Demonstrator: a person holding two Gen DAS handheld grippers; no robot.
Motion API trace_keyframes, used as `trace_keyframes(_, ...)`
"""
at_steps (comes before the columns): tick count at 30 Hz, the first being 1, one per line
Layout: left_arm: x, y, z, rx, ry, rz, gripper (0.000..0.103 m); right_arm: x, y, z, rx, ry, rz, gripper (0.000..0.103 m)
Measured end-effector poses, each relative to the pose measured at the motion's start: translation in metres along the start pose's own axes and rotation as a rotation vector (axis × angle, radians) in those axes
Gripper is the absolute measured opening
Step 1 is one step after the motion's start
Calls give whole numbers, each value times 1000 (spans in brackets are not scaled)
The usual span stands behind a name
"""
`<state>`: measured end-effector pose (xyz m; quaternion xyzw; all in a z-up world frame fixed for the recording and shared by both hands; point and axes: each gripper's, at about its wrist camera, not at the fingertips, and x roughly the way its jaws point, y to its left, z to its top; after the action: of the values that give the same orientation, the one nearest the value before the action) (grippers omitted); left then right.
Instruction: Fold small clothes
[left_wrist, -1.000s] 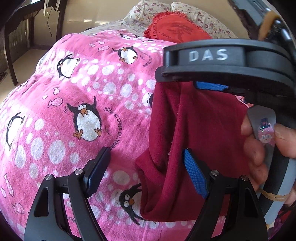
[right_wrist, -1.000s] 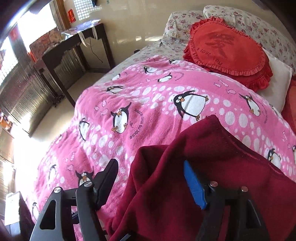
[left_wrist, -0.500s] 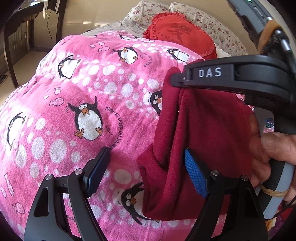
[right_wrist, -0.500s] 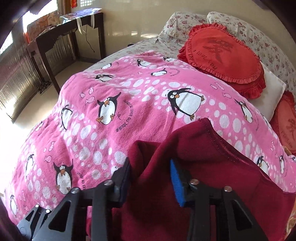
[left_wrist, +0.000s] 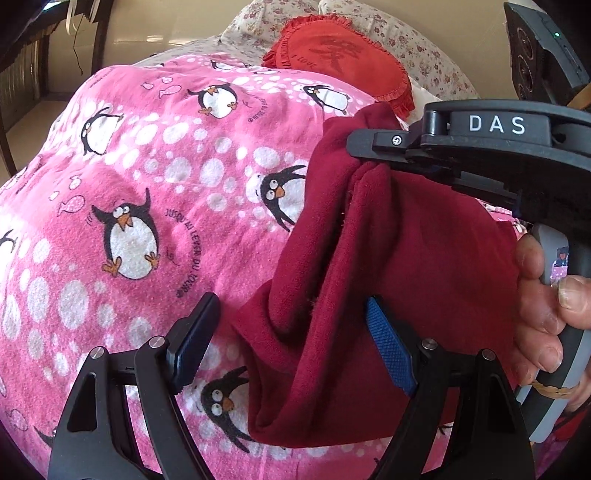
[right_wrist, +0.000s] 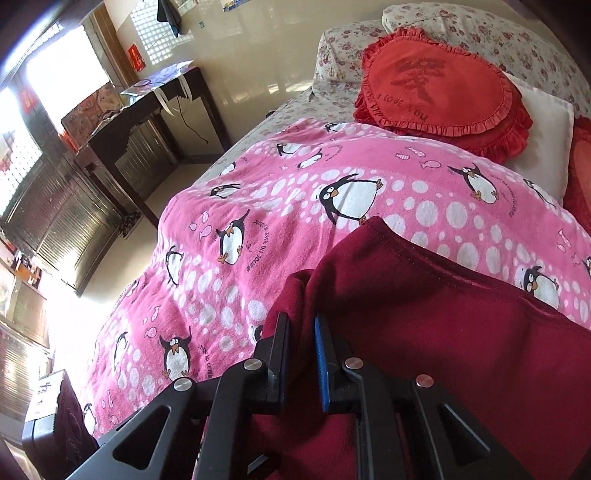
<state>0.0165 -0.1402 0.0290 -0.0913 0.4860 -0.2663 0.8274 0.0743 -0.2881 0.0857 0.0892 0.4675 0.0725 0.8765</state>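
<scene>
The dark red cloth (left_wrist: 399, 258) hangs at the right of the frame, above the pink penguin blanket (left_wrist: 147, 192); the right hand-held gripper (right_wrist: 301, 354) has just squeezed closed on its edge; the left hand-held gripper (left_wrist: 291, 339) is wide open, low in the frame, pinching nothing.

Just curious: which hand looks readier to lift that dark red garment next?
Probably the right: its tongs have just closed on the garment. The left tongs stand open beside it.
</scene>
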Motion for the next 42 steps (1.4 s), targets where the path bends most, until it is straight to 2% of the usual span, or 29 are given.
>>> trace_keyframes(1, 0, 0, -1, -6, -1, -25, 69, 0, 0, 1, -4, 1, -1, 11)
trace_keyframes(5, 2, 5, -7, -45, -18, -44, 59, 7, 1, 3, 0, 29, -15, 11)
trace_keyframes(7, -1, 9, -8, -73, -21, -60, 55, 10, 4, 7, -1, 47, -39, 15)
trace_keyframes(9, -1, 11, -9, -83, -18, -65, 53, 10, 10, 11, -20, 45, -112, 53)
trace_keyframes(11, -2, 12, -10, -76, -20, -65, 53, 5, 14, 16, -32, 20, -168, 65)
trace_keyframes(13, -2, 12, -11, -73, -22, -62, 53, 7, 17, 21, -30, 27, -177, 65)
trace_keyframes(15, -5, 14, -13, -75, -24, -64, 53, 17, 20, 24, -30, 73, -168, 66)
trace_keyframes(19, -7, 21, -17, -102, -38, -81, 55, 49, 27, 19, -77, 166, -242, 68)
trace_keyframes(21, -7, 24, -19, -107, -45, -89, 57, 58, 29, 17, -103, 178, -269, 75)
trace_keyframes(23, -7, 23, -20, -100, -50, -90, 62, 62, 28, 16, -121, 179, -270, 78)
trace_keyframes(25, -5, 20, -22, -84, -52, -90, 69, 57, 22, 16, -109, 158, -243, 76)
trace_keyframes(28, -6, 10, -22, -57, -36, -50, 70, 45, 7, 17, -79, 123, -172, 59)
trace_keyframes(29, -7, 7, -22, -48, -25, -45, 69, 39, 2, 16, -61, 109, -139, 50)
trace_keyframes(30, -8, 3, -22, -47, -19, -53, 63, 32, -4, 15, -41, 94, -100, 41)
trace_keyframes(31, -10, 0, -22, -48, -13, -61, 45, 25, -9, 14, -24, 80, -61, 36)
trace_keyframes(33, -18, -7, -22, -44, -13, -61, 38, 9, -16, 11, 5, 46, 24, 14)
trace_keyframes(38, -47, -37, -20, -1, -50, -66, 32, -36, -25, 5, 31, -64, 117, 14)
trace_keyframes(42, -61, -75, -16, 89, -68, -52, 31, -75, -39, 2, 63, -126, 155, 14)
